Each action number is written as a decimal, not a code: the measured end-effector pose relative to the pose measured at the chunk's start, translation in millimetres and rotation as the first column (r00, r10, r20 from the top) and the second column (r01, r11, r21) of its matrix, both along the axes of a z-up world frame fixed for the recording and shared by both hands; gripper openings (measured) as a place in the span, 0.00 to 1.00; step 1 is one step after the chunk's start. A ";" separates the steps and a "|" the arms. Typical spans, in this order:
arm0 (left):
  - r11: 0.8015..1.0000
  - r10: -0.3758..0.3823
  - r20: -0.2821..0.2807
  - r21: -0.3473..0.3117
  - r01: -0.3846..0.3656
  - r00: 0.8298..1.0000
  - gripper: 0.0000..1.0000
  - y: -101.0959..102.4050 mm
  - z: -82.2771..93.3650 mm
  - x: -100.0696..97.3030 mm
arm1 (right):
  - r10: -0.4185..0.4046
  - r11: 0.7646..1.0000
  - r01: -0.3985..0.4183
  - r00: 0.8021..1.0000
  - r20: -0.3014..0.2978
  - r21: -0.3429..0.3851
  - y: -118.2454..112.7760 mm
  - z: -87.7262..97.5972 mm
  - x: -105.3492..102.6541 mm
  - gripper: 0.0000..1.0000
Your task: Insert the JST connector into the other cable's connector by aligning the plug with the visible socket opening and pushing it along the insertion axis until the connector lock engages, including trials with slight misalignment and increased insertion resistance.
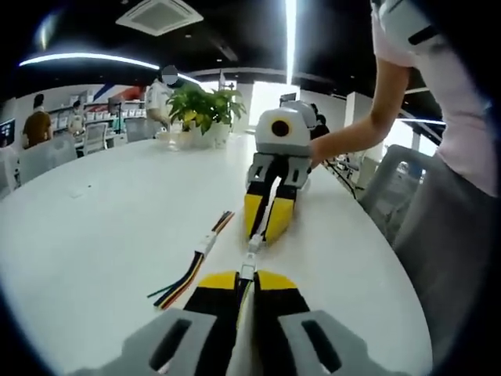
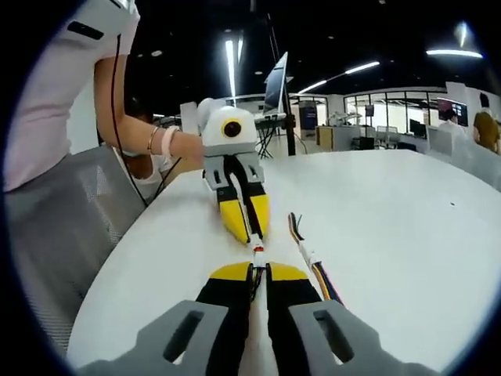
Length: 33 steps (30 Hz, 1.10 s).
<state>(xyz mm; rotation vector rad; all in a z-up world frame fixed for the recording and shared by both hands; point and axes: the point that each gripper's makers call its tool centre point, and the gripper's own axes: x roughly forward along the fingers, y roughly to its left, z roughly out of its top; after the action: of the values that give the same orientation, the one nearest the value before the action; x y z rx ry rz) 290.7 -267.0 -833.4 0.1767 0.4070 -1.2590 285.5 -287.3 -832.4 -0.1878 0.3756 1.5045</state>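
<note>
Grippers nose to nose, each clenched on its connector.
Left gripper (image 1: 244,276) and right gripper (image 2: 259,270) share one axis; plug (image 1: 249,269) faces socket (image 1: 255,243).

No legible text, label, brand, number or sign anywhere; far wall panels and screens too blurred and too small to make out

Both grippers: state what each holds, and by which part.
Left gripper is shut on one cable, right gripper on the other, each just behind its white JST connector.
</note>
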 end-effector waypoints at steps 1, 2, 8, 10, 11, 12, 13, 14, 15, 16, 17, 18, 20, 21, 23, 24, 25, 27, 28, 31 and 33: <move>1.000 -0.001 0.001 -0.003 0.001 1.000 0.00 0.1 0.4 0.4 | 0.007 1.000 -0.007 1.000 0.004 -0.003 0.9 0.0 -0.4 0.04; 1.000 -0.002 0.001 -0.003 0.002 1.000 0.00 0.1 0.6 0.6 | 0.013 1.000 -0.013 1.000 0.006 -0.007 1.3 -0.2 -0.8 0.04; 1.000 -0.016 -0.004 0.004 0.016 1.000 0.00 1.0 0.3 -0.3 | 0.023 1.000 -0.023 1.000 0.009 -0.014 2.9 -2.7 0.8 0.04; 1.000 -0.019 -0.003 0.010 0.019 1.000 0.00 2.2 0.0 -0.2 | 0.028 0.999 -0.028 1.000 0.009 -0.016 3.1 -3.5 0.7 0.04; 1.000 -0.020 -0.003 0.012 0.020 1.000 0.00 2.3 0.0 -0.3 | 0.030 0.999 -0.030 0.999 0.009 -0.015 3.3 -3.5 0.7 0.04; 1.000 -0.022 -0.004 0.014 0.022 1.000 0.00 2.6 -0.1 -0.4 | 0.034 0.999 -0.034 0.999 0.011 -0.014 4.0 -3.3 0.2 0.04; 0.999 -0.026 -0.004 0.019 0.026 1.000 0.00 3.6 -1.4 0.0 | 0.035 0.999 -0.035 0.999 0.013 -0.014 4.5 -3.0 0.1 0.04; 0.999 -0.029 -0.003 0.029 0.029 1.000 0.00 4.9 -3.4 0.6 | 0.041 0.999 -0.041 0.999 0.012 -0.013 5.2 -3.0 -0.3 0.04; 0.999 -0.030 -0.002 0.039 0.030 1.000 0.00 5.7 -5.0 1.0 | 0.043 0.999 -0.043 0.999 0.014 -0.013 5.5 -3.2 -0.3 0.04; 0.999 -0.028 -0.003 0.043 0.028 1.000 0.00 6.3 -6.3 1.8 | 0.047 0.999 -0.046 0.999 0.014 -0.014 5.7 -3.4 -0.5 0.04; 0.999 -0.028 -0.003 0.042 0.028 1.000 0.00 6.4 -6.3 2.1 | 0.051 0.999 -0.051 0.999 0.013 -0.016 5.6 -4.3 -0.8 0.04; 0.999 -0.027 -0.002 0.039 0.027 1.000 0.00 6.4 -5.9 2.9 | 0.056 0.998 -0.056 0.998 0.015 -0.019 5.8 -5.0 -1.2 0.04; 0.999 -0.030 -0.003 0.042 0.030 1.000 0.00 6.9 -5.9 3.5 | 0.059 0.998 -0.058 0.998 0.016 -0.026 5.5 -6.3 -0.8 0.04; 0.998 -0.034 -0.003 0.046 0.034 0.999 0.00 7.1 -6.2 3.5 | 0.059 0.998 -0.059 0.998 0.014 -0.025 5.3 -6.4 -0.5 0.04; 0.998 -0.048 -0.005 0.050 0.048 0.999 0.01 6.5 -6.4 2.8 | 0.062 0.998 -0.061 0.998 0.017 -0.028 5.0 -7.0 -0.9 0.04; 0.997 -0.051 -0.006 0.049 0.052 0.999 0.01 6.3 -7.0 3.2 | 0.064 0.998 -0.063 0.998 0.018 -0.028 5.0 -7.2 -0.7 0.04; 0.997 -0.056 -0.002 0.060 0.056 0.998 0.01 6.7 -8.7 3.8 | 0.069 0.997 -0.069 0.997 0.019 -0.030 4.6 -7.5 -0.8 0.04; 0.996 -0.059 -0.008 0.066 0.059 0.998 0.01 6.0 -9.4 3.4 | 0.077 0.997 -0.076 0.997 0.024 -0.035 4.4 -8.5 -1.1 0.03; 0.996 -0.060 -0.010 0.068 0.061 0.998 0.01 5.9 -9.4 3.5 | 0.086 0.996 -0.085 0.996 0.029 -0.040 4.1 -9.4 -1.3 0.03; 0.993 -0.079 -0.012 0.085 0.080 0.997 0.01 6.3 -11.7 2.7 | 0.114 0.992 -0.111 0.993 0.042 -0.057 4.2 -11.2 -2.0 0.03; 0.991 -0.091 -0.013 0.098 0.092 0.996 0.01 5.6 -11.5 1.6 | 0.137 0.988 -0.133 0.989 0.055 -0.072 4.5 -12.3 -3.0 0.03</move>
<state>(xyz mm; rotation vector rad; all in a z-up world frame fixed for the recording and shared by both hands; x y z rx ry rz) 292.3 -261.5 -844.9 0.2762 0.4727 -1.3310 282.5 -282.8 -844.8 -0.3170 0.3727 1.6166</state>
